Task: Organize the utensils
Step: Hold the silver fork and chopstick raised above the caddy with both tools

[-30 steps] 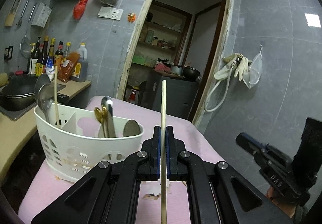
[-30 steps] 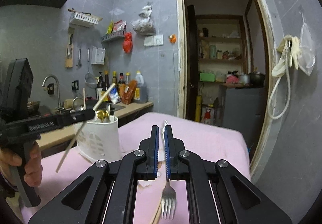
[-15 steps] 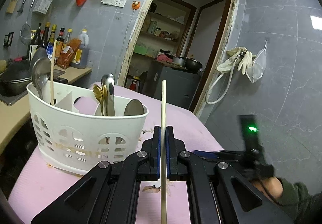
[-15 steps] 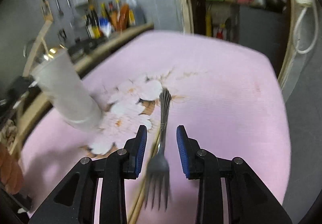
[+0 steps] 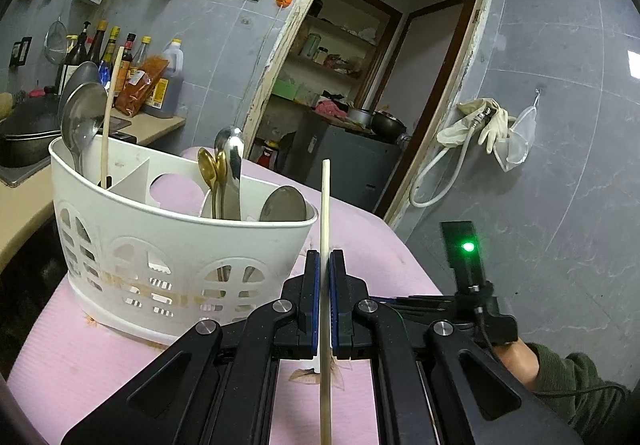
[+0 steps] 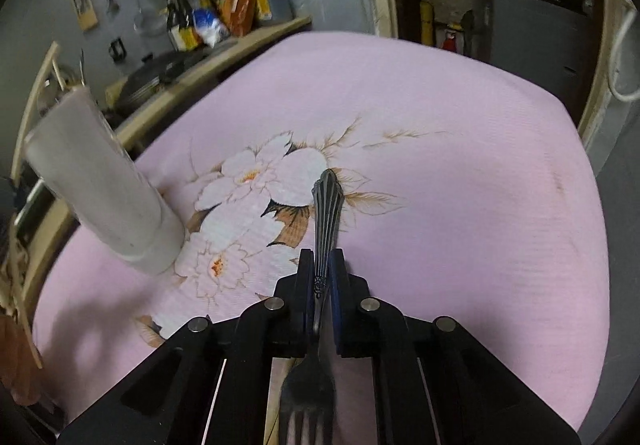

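Note:
My left gripper is shut on a pale wooden chopstick that stands upright, just right of the white utensil basket. The basket holds several spoons and another chopstick. My right gripper is closed around the handle of a dark metal fork, tines toward the camera, low over the pink flowered table mat. The basket shows blurred in the right wrist view at the left. The right gripper's body also shows in the left wrist view.
A kitchen counter with a pan and sauce bottles lies left of the table. An open doorway to a storage room stands behind. A hose and gloves hang on the right wall.
The right gripper tilted down toward the mat, opened around the fork, and has closed on its handle again. The left gripper moved closer to the basket with the chopstick.

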The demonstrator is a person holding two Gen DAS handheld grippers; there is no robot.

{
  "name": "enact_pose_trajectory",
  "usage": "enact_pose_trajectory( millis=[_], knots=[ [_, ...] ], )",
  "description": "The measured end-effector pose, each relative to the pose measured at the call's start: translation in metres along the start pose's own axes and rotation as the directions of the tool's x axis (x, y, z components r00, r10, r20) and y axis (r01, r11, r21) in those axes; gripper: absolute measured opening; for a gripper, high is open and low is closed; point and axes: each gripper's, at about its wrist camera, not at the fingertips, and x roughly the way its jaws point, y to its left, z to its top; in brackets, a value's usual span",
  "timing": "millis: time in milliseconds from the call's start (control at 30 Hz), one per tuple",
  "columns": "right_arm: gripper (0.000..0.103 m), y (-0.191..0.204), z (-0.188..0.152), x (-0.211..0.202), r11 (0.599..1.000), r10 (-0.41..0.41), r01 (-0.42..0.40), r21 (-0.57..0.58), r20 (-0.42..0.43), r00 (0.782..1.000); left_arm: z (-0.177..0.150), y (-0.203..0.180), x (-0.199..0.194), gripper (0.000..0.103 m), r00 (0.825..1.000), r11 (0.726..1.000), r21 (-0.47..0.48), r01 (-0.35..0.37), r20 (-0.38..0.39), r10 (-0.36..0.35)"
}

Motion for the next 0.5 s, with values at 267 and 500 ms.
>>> enact_pose_trajectory(
  millis=[267, 500],
  knots=[
    [0.005, -0.002, -0.006, -0.028, 0.999, 0.030, -0.035, 0.036, 0.108, 0.994, 0.002, -0.001, -0.003, 0.002, 1.000, 1.000, 0.004, -0.003, 0.006, 0.003],
    [0.005, 0.013, -0.018, -0.055, 1.000, 0.008, -0.009, 0.003, 0.263, 0.965, 0.003, -0.005, -0.008, 0.002, 1.000, 1.000, 0.005, -0.007, 0.026, 0.007]
  ],
)
